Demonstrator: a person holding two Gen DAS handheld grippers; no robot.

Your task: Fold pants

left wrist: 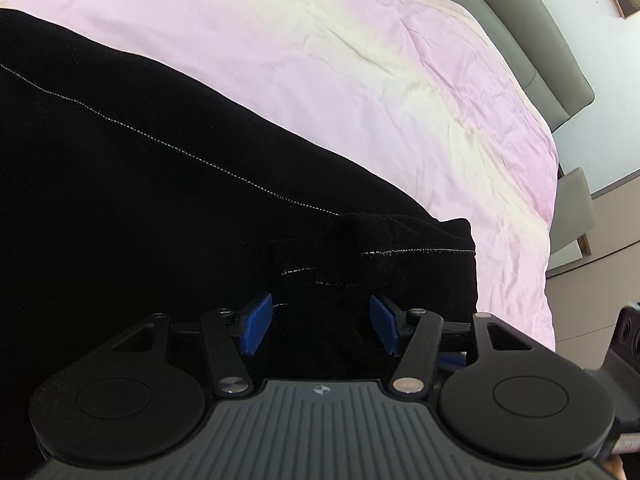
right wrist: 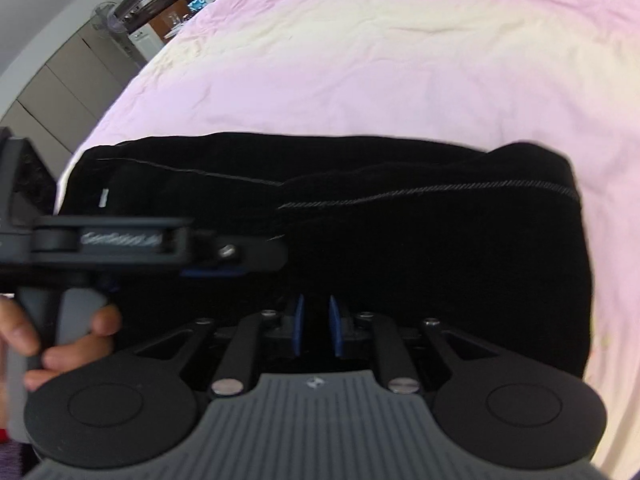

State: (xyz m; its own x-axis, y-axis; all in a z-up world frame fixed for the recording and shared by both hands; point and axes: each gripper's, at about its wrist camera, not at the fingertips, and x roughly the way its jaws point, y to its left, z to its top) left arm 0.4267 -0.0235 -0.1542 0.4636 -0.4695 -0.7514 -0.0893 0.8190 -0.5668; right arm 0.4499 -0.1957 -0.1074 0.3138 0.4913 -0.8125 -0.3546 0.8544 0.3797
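Left gripper (left wrist: 320, 328) released over black pants (left wrist: 140, 184); right gripper (right wrist: 316, 326) nearly clenched, possibly pinching cloth; the fold may slip on the bed (left wrist: 360, 80).

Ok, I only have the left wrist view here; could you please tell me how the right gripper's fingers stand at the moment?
Observer: The right gripper has its blue pads close together, with a narrow dark gap between them, low over the black pants. I cannot tell whether cloth is pinched.
Operator: Thank you. How does the left gripper look from that side?
Observer: The left gripper lies side-on over the pants, its grey handle in the person's hand.
Operator: Is there anything on the cloth that I miss?
Observer: A small white label shows near the pants' left end in the right wrist view.
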